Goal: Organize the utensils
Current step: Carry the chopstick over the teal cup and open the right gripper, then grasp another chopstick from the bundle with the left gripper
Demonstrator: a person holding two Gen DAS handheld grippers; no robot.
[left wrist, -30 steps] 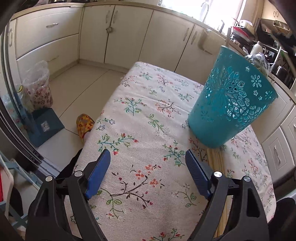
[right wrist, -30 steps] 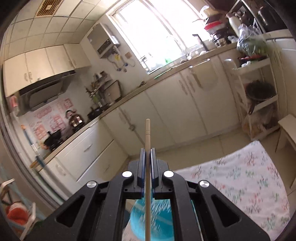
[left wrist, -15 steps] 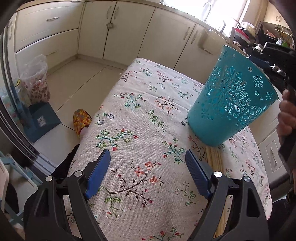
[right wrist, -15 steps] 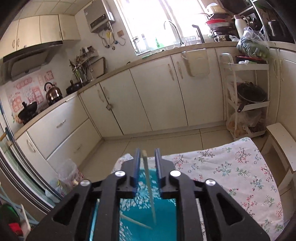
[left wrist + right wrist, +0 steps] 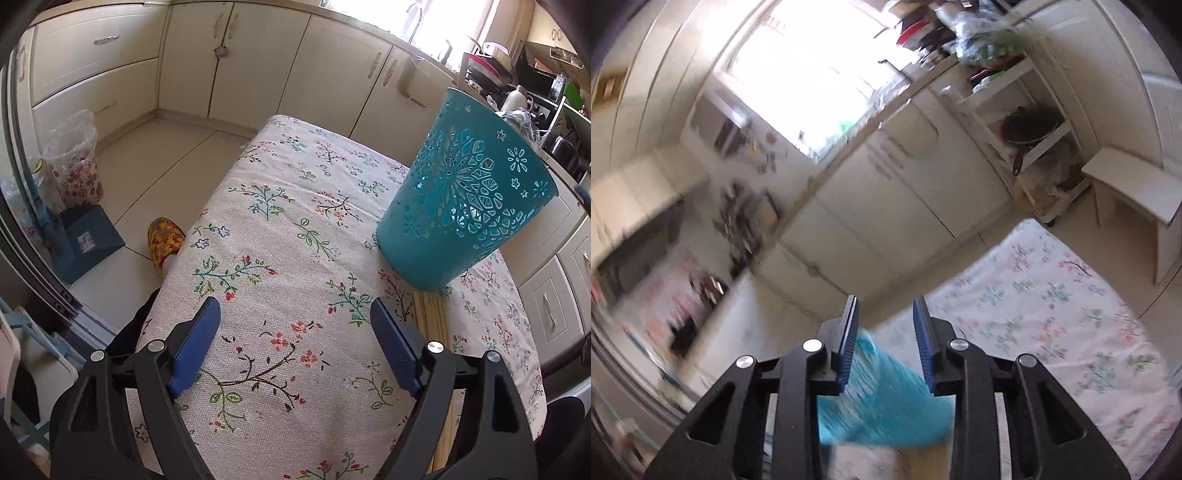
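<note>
Right gripper [image 5: 885, 325] jaws now parted and empty, chopstick formerly clamped between them gone from view, view now blurred, teal basket [image 5: 886, 406] seen below.

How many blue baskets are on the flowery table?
1. The blue basket stands on the flowery table, near its right edge, beyond the wooden chopsticks. Nothing seems to hide another.
</note>
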